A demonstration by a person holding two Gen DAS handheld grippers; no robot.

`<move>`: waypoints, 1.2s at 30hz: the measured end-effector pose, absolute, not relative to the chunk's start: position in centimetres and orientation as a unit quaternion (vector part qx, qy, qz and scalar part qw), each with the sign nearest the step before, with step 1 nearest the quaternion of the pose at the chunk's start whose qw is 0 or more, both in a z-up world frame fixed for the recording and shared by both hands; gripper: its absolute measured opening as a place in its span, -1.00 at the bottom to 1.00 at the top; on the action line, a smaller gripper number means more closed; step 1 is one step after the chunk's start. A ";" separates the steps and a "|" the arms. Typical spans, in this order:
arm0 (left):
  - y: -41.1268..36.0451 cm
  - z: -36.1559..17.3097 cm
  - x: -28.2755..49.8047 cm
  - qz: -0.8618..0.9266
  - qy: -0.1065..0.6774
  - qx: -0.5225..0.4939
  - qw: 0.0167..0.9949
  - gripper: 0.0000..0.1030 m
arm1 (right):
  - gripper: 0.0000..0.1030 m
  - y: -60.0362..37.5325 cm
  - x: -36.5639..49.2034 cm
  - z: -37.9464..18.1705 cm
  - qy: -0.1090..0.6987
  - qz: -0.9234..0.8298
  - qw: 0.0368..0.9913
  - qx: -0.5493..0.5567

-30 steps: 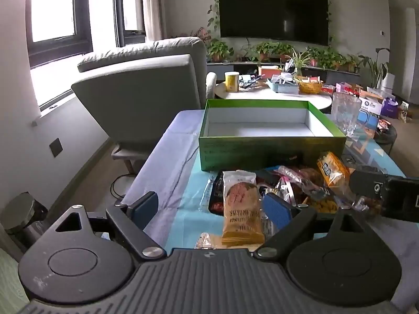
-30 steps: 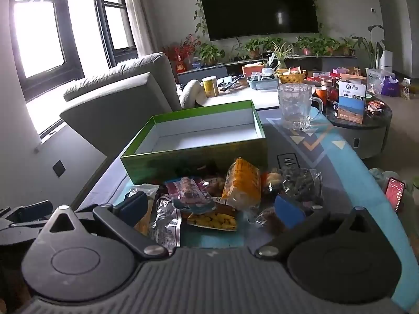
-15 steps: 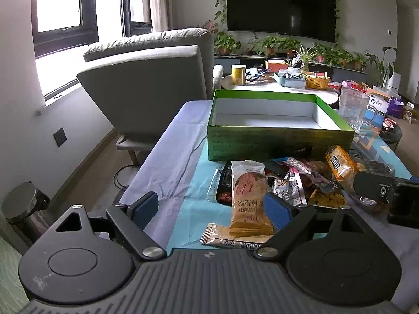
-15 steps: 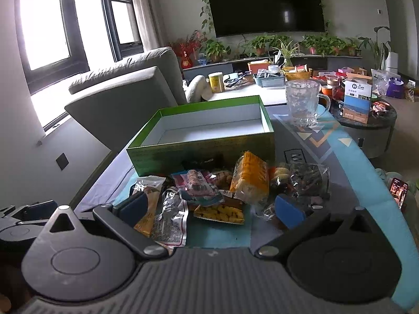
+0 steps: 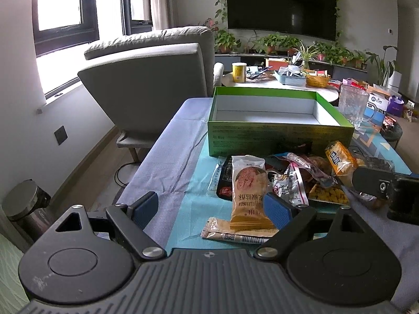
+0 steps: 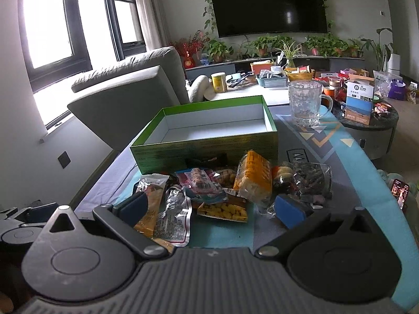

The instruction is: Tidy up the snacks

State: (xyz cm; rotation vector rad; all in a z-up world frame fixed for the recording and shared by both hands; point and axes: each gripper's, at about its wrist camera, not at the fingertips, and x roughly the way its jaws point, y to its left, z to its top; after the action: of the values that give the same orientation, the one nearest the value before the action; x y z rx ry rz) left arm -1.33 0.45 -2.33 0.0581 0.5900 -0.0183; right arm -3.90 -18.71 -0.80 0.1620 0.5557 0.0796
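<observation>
— What's the biggest thing in front of you?

— The table (image 5: 167,157), under a lilac cloth with a teal mat on top. On it, farthest from me, stands the green box (image 5: 277,141), lid off, white inside, nothing in it that I can see.

— And the snacks?

— In a heap (image 6: 235,185) on the mat, right against the box's near wall. The largest is the orange packet (image 6: 254,175), leaning up near the middle. To its right a clear bag of dark pieces (image 6: 311,180). On the left side lies the tan cake packet (image 5: 248,193) with a round pastry printed on it, and a flat beige sachet (image 5: 235,234) just under its near end. A silver wrapper (image 6: 175,217) and a small tray of yellow pieces (image 6: 222,210) lie nearest my right side.

— Your left gripper?

— My left gripper (image 5: 212,206) is spread wide, nothing pinched. Its right blue pad (image 5: 277,209) sits just beside the cake packet; whether it touches, I cannot tell. The left pad hangs over the bare cloth.

— Your right gripper?

— My right gripper (image 6: 212,209) is spread too, holding nothing, its fingers straddling the near edge of the heap.

— Anything else?

— A glass mug (image 6: 306,104) behind the box, on the right.
</observation>
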 end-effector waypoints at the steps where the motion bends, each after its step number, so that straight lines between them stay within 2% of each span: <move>1: 0.4 -2.3 -1.3 -0.009 0.291 0.029 0.956 0.69 | 0.04 -18.7 -3.9 -0.8 0.274 0.039 0.958 0.080; 36: 1.2 -2.2 -1.9 0.006 0.291 0.020 0.956 0.69 | 0.03 -18.5 -4.6 -0.5 0.270 0.038 0.958 0.084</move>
State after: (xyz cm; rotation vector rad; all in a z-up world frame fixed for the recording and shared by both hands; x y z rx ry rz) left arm -1.88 1.21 -2.22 0.0408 0.5908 0.0129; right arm -4.62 -18.48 -0.49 0.1709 0.5472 0.0774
